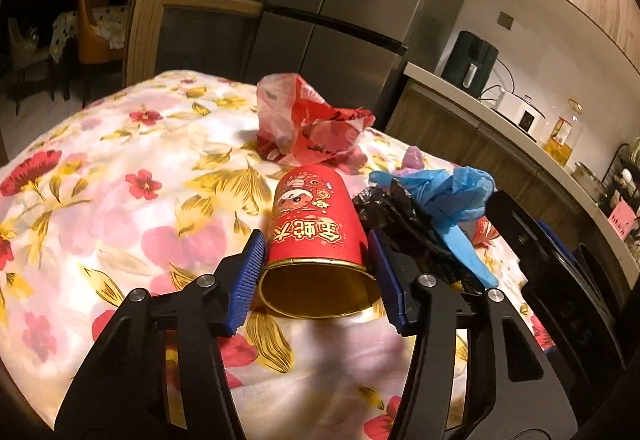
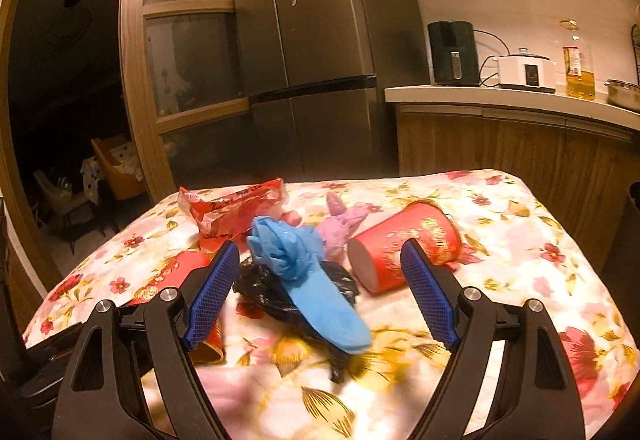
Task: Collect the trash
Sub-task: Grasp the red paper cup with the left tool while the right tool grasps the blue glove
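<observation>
Left wrist view: left gripper (image 1: 318, 272) is set around a red paper cup (image 1: 316, 236) lying on its side, gold-lined mouth toward the camera, on the flowered tablecloth (image 1: 120, 199). Blue pads (image 1: 246, 286) sit at the cup's sides; contact can't be confirmed. A crumpled red-and-clear wrapper (image 1: 308, 123) lies toward the far edge.

Right wrist view: right gripper (image 2: 320, 292) is spread wide, clamped on nothing. Between the fingers lie a blue glove (image 2: 312, 280) on a black bag (image 2: 260, 288). A second red cup (image 2: 404, 248) lies tipped over near the middle, base toward the camera. A pink glove (image 2: 344, 224) sits behind.
</observation>
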A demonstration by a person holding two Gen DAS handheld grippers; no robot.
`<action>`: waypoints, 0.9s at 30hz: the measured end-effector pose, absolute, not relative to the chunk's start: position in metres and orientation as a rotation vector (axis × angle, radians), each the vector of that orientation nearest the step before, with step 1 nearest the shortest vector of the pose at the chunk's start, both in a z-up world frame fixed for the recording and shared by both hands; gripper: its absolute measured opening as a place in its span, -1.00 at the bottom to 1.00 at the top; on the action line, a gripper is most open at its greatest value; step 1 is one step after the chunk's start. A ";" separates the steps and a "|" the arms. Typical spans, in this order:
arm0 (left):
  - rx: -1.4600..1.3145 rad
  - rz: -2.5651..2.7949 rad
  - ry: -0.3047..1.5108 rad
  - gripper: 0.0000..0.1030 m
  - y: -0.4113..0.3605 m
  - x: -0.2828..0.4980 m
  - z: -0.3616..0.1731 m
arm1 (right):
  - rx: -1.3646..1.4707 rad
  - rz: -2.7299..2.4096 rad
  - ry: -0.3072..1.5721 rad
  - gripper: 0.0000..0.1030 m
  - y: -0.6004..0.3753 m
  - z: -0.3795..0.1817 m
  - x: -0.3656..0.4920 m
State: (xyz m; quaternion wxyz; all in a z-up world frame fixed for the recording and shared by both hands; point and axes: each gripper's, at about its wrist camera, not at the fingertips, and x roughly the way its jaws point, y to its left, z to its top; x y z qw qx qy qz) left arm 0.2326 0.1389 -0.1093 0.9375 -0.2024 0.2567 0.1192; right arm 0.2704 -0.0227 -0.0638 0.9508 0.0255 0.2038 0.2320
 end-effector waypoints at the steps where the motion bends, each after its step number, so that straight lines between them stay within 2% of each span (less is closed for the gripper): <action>1: -0.413 0.240 0.524 0.02 0.139 0.233 -0.110 | 0.052 0.474 0.414 0.47 -0.022 -0.064 0.272; 5: -0.413 0.214 0.523 0.02 0.139 0.233 -0.109 | 0.044 0.486 0.411 0.38 -0.015 -0.063 0.278; 8: -0.424 0.203 0.528 0.02 0.142 0.232 -0.110 | 0.036 0.495 0.419 0.17 -0.011 -0.064 0.282; 10: -0.424 0.199 0.530 0.01 0.143 0.232 -0.111 | 0.035 0.505 0.437 -0.05 -0.008 -0.067 0.286; 15: -0.421 0.192 0.531 0.00 0.144 0.233 -0.111 | 0.031 0.524 0.456 -0.39 -0.005 -0.072 0.288; 16: -0.421 0.194 0.531 0.00 0.144 0.232 -0.110 | 0.029 0.525 0.457 -0.52 -0.004 -0.073 0.288; 19: -0.424 0.192 0.531 -0.01 0.144 0.232 -0.110 | 0.029 0.531 0.459 -0.70 -0.005 -0.073 0.288; 27: -0.411 0.195 0.522 -0.01 0.143 0.226 -0.106 | 0.031 0.533 0.432 -0.87 -0.015 -0.062 0.276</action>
